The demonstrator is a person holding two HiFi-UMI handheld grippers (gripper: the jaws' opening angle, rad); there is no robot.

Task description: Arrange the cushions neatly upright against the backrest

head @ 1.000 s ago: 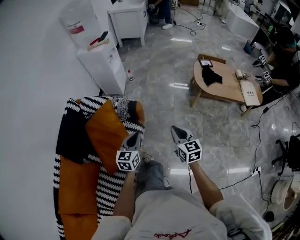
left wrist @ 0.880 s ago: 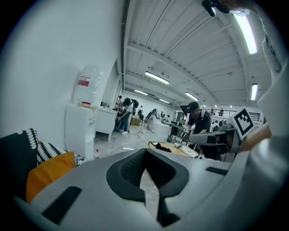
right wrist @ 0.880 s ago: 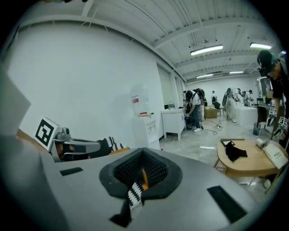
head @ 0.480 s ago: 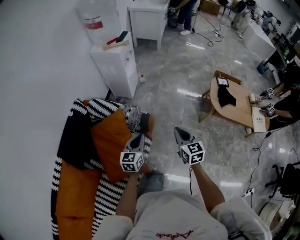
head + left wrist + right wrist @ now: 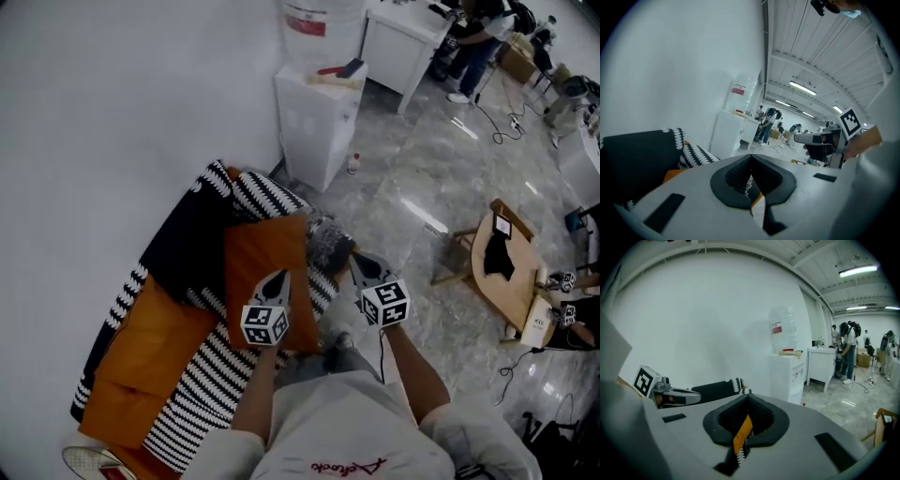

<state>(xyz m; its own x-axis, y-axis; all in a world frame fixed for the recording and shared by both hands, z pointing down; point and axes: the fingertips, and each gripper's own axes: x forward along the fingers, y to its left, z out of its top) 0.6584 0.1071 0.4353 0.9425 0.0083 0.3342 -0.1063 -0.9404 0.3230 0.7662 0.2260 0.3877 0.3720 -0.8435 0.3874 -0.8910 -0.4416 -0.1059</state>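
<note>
1. Sofa in a black-and-white zigzag cover stands along the white wall and serves as the landmark here.
2. One orange cushion lies on the sofa's seat towards its far end, slanted rather than set against the backrest.
3. A black cushion sits on the sofa's wall side, just behind that orange cushion and touching it.
4. A second orange cushion lies flat at the sofa's near end, on the wall side.
5. A grey fuzzy cushion rests at the sofa's far outer corner, beside the first orange cushion.
6. The left gripper hangs over the sofa's seat above the first orange cushion; its jaws are pressed together with nothing between them.
7. The right gripper hangs just off the sofa's outer edge near the grey cushion, jaws likewise closed and empty.
8. A white water dispenser stands just beyond the sofa's far end.
</note>
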